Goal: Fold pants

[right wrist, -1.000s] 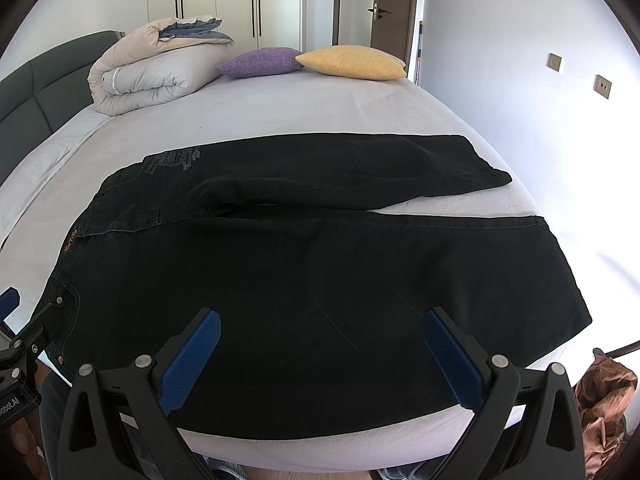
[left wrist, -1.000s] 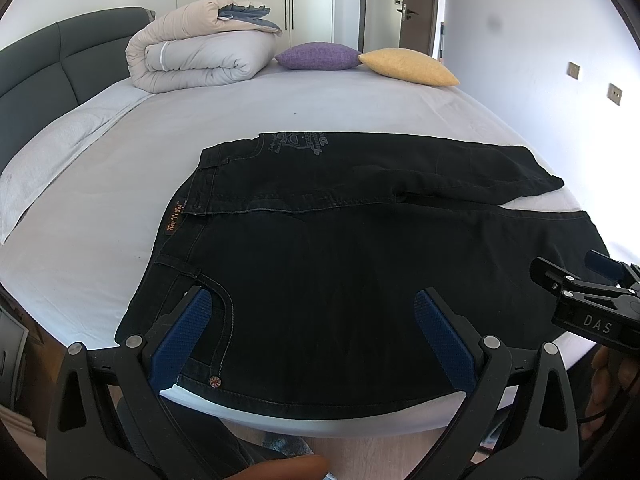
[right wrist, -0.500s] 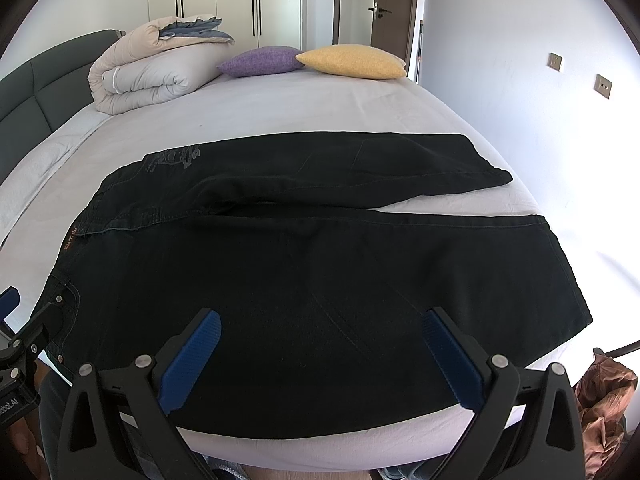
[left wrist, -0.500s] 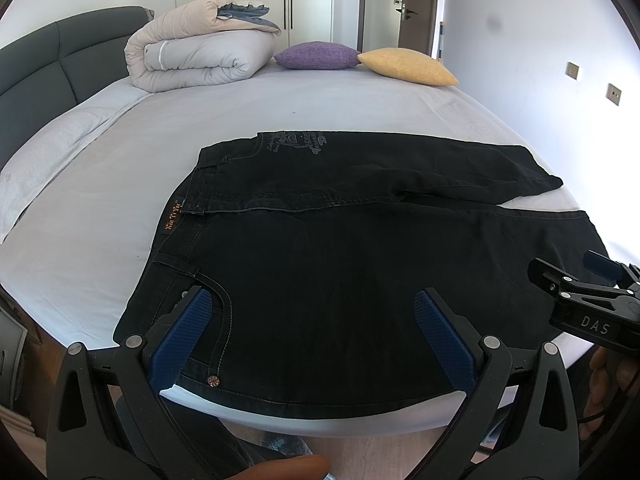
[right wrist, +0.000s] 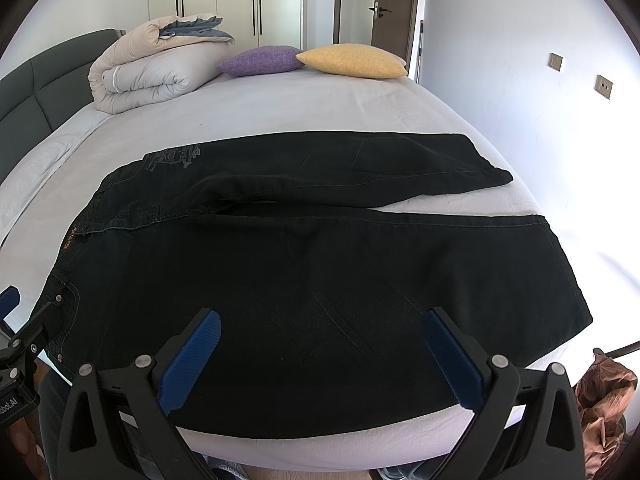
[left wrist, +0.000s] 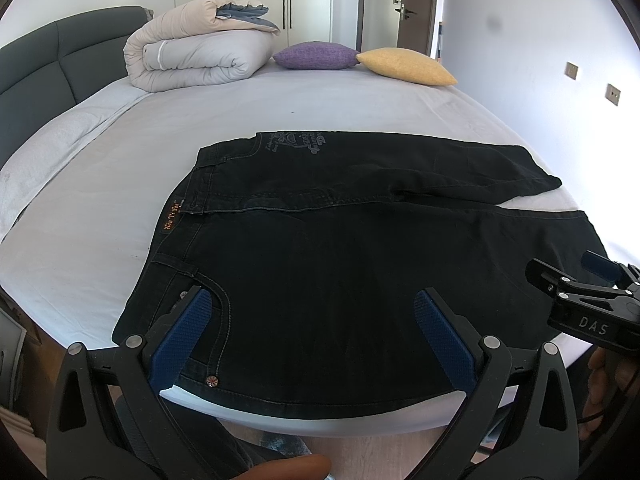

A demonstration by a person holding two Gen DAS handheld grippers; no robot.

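My left gripper (left wrist: 310, 338) is black plastic, two triangular cut-out arms with silver screws and ribbed blue pads (left wrist: 180, 338) inside its jaws. My right gripper (right wrist: 320, 358) is built the same; seen from the left camera its body carries white "DAS" lettering and a thin black cable.

Your bed (left wrist: 320, 104), white-sheeted
Black pants (left wrist: 360, 240) lie spread near its front edge; a rolled duvet (left wrist: 192, 60), purple cushion (left wrist: 316, 56) and yellow cushion (left wrist: 408, 66) sit at the far end.
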